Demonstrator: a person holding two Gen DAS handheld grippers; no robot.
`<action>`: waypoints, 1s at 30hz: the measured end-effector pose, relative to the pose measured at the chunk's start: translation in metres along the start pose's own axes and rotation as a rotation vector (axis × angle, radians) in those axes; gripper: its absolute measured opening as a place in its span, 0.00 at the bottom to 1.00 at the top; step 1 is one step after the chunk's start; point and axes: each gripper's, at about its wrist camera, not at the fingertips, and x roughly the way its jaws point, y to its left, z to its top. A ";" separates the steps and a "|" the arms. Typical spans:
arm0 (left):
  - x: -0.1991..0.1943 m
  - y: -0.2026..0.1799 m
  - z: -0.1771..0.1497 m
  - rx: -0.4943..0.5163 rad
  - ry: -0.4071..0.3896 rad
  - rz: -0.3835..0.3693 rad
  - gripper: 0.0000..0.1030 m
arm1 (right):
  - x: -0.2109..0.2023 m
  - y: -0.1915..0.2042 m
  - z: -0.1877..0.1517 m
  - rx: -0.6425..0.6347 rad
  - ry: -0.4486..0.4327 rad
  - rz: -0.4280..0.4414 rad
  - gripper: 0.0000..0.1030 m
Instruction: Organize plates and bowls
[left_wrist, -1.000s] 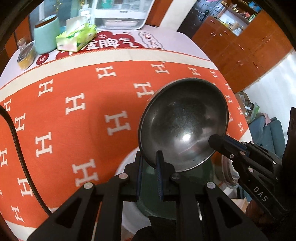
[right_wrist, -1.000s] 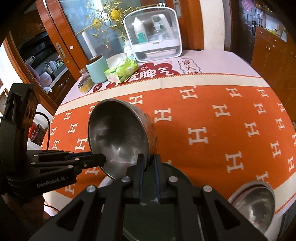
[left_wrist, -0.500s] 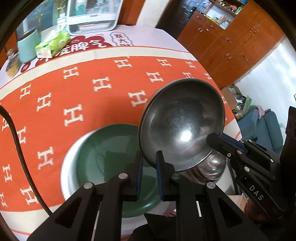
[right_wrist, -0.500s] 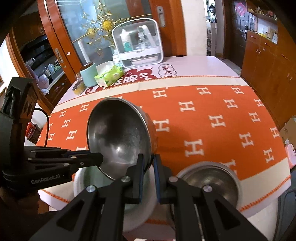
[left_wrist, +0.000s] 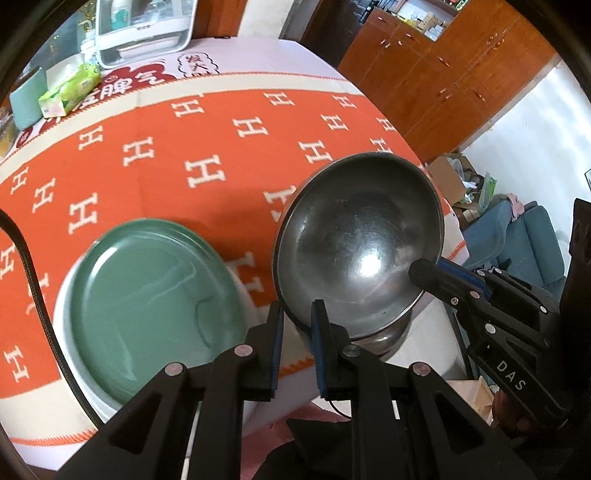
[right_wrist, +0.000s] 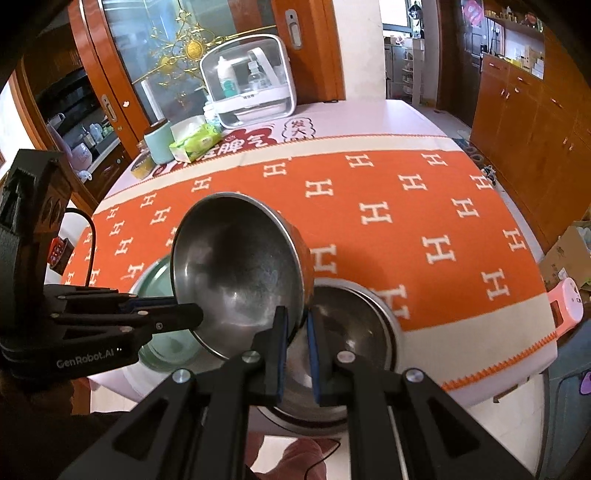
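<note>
two black handheld grippers hold one steel bowl (left_wrist: 358, 251) between them, lifted and tilted above the near edge of a table. the left gripper (left_wrist: 297, 325) is clamped narrow on the bowl's near rim, one blue-lined finger inside and one outside, so the bowl rises just beyond its fingertips with its shiny inside facing the camera. the right gripper (right_wrist: 295, 332) is likewise pinched tight on another part of the same rim; from its own camera the bowl leans up and to the left of its fingers. in the left camera the right gripper reaches in from the right side, its tip on the bowl's rim. just below the held bowl, under the right gripper's tips, a second steel bowl (right_wrist: 354, 325) sits upright on the table near the edge. to the left of the left gripper's fingers lies a green plate (left_wrist: 147, 306) with a white rim, flat on the table. the table wears an orange cloth (right_wrist: 406, 221) patterned with white h letters. far beyond both grippers, at the table's back, stand a green tissue pack (right_wrist: 195, 142), a mint canister (right_wrist: 159, 142) and a clear white storage case (right_wrist: 251, 81).
</note>
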 end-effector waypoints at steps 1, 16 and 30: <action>0.002 -0.003 -0.001 -0.001 0.003 0.001 0.12 | -0.001 -0.004 -0.002 0.000 0.004 0.001 0.10; 0.039 -0.043 -0.006 0.009 0.089 0.040 0.14 | 0.002 -0.046 -0.021 -0.018 0.074 0.004 0.11; 0.033 -0.044 -0.006 -0.029 0.061 0.079 0.22 | 0.007 -0.047 -0.013 -0.077 0.078 0.032 0.12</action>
